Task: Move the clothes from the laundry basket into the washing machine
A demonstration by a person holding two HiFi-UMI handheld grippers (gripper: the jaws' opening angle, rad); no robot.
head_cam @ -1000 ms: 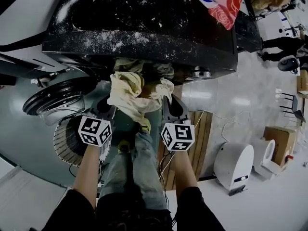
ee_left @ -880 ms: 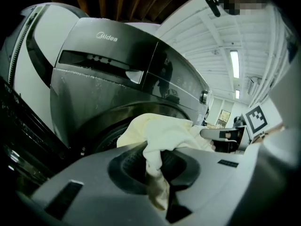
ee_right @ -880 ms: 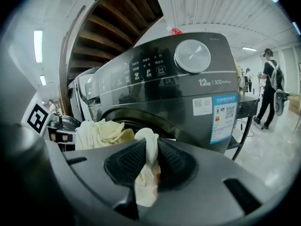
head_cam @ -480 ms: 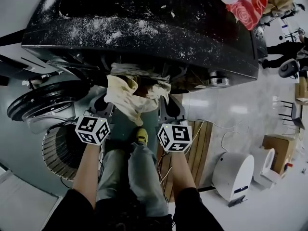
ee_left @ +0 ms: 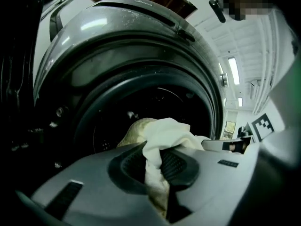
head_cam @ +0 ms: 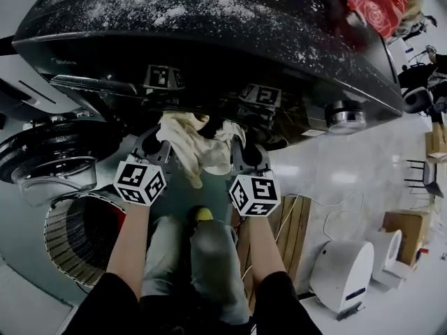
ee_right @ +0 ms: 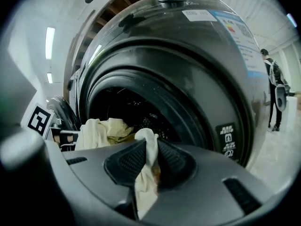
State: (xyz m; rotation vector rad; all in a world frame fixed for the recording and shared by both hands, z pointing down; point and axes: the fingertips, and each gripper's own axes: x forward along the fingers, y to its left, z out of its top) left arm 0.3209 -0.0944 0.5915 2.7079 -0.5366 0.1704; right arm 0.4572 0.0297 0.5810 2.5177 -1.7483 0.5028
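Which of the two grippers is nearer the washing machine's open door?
The left gripper; the open door hangs right beside it, whereas the right gripper grips the cloth's far side.

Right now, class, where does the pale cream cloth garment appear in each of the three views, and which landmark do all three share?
Head view: centre, the pale cream cloth garment strung between the left gripper and the right gripper.
Left gripper view: low centre, pinched in that gripper's jaws.
Right gripper view: low centre in its jaws, more bunched at left.
Shared landmark: the dark grey washing machine.
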